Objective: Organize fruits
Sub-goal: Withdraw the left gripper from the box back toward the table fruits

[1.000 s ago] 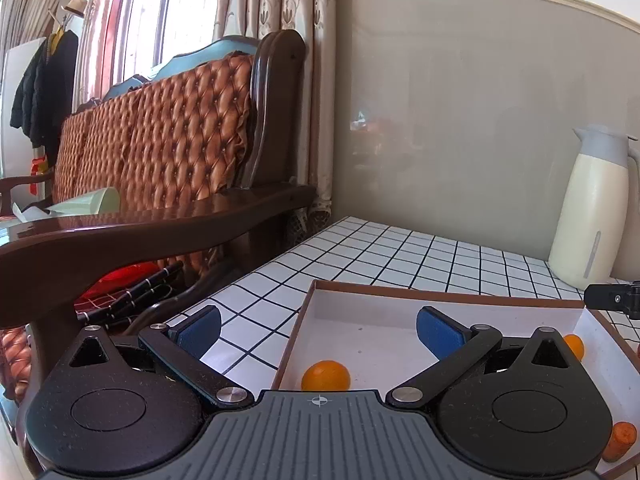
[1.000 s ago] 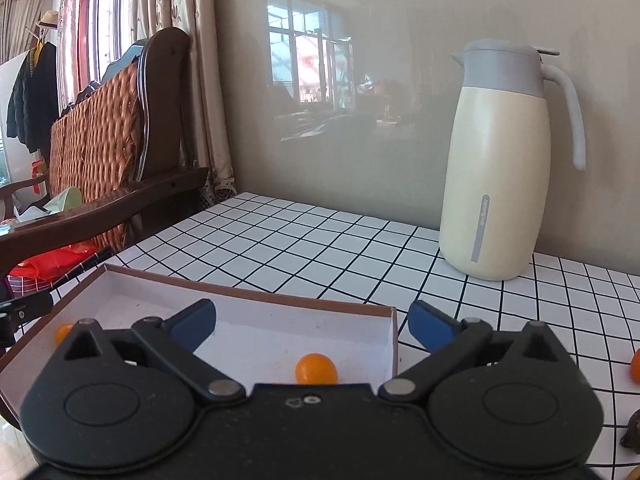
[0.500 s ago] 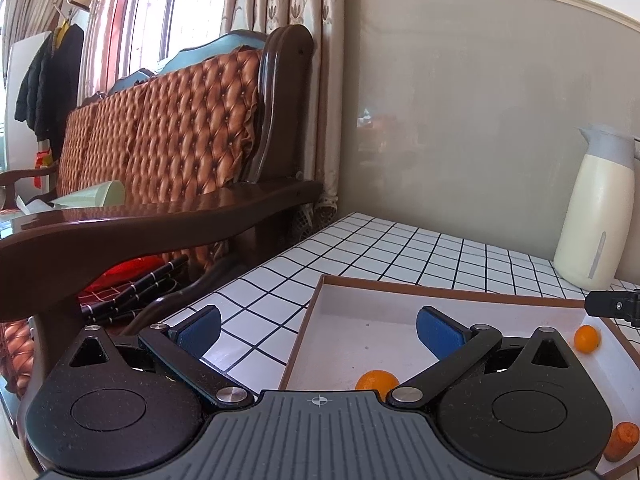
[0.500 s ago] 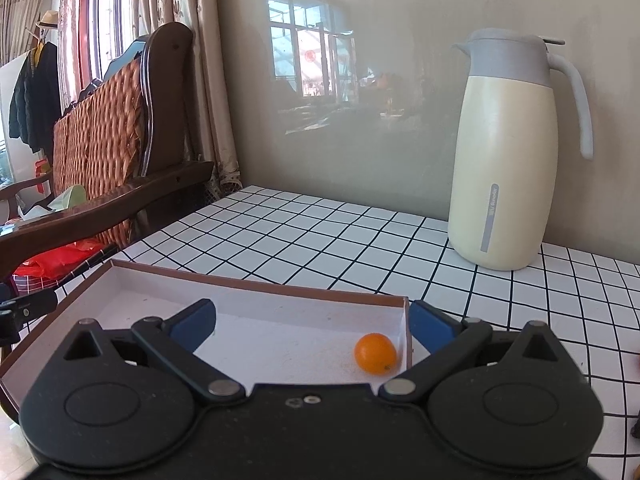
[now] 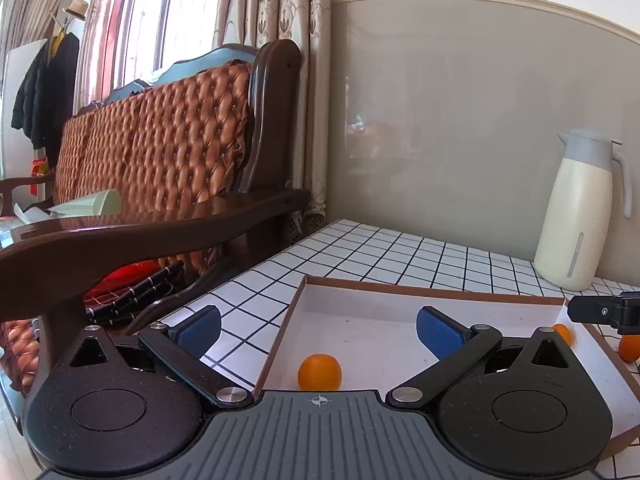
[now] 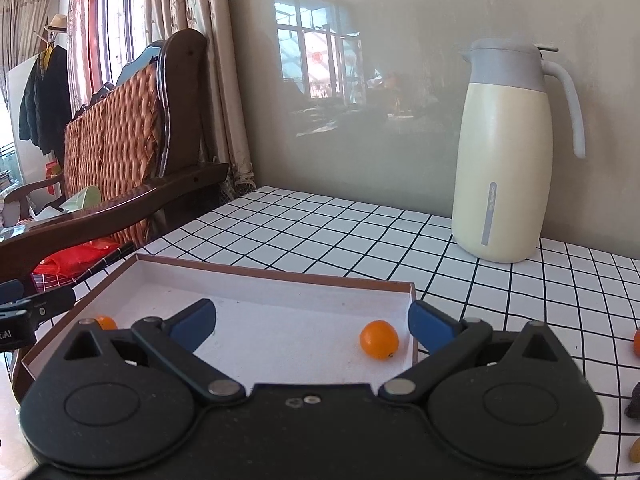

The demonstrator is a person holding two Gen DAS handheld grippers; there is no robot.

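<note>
A shallow box (image 5: pixel 432 289) with a brown rim and white inside lies on the tiled table. One orange (image 5: pixel 319 372) rests near its left corner, just ahead of my left gripper (image 5: pixel 318 328), which is open and empty above the box. A second orange (image 6: pixel 379 339) lies by the box's right wall (image 6: pixel 412 312), close to the right finger of my right gripper (image 6: pixel 312 324), also open and empty. A smaller orange (image 6: pixel 106 323) peeks out at the box's left end. Each gripper's tip (image 5: pixel 600 310) shows in the other's view.
A cream jug (image 6: pixel 508 160) with a grey lid stands at the back right by the wall. More fruit (image 6: pixel 637 342) and a dark object (image 6: pixel 634 402) lie on the tiles to the right. A wooden sofa arm (image 5: pixel 160 232) borders the table's left edge.
Both grippers stay open. In the right wrist view the orange has shifted from the centre toward the right finger and more of the box shows. The left view now shows the box a little farther off.
</note>
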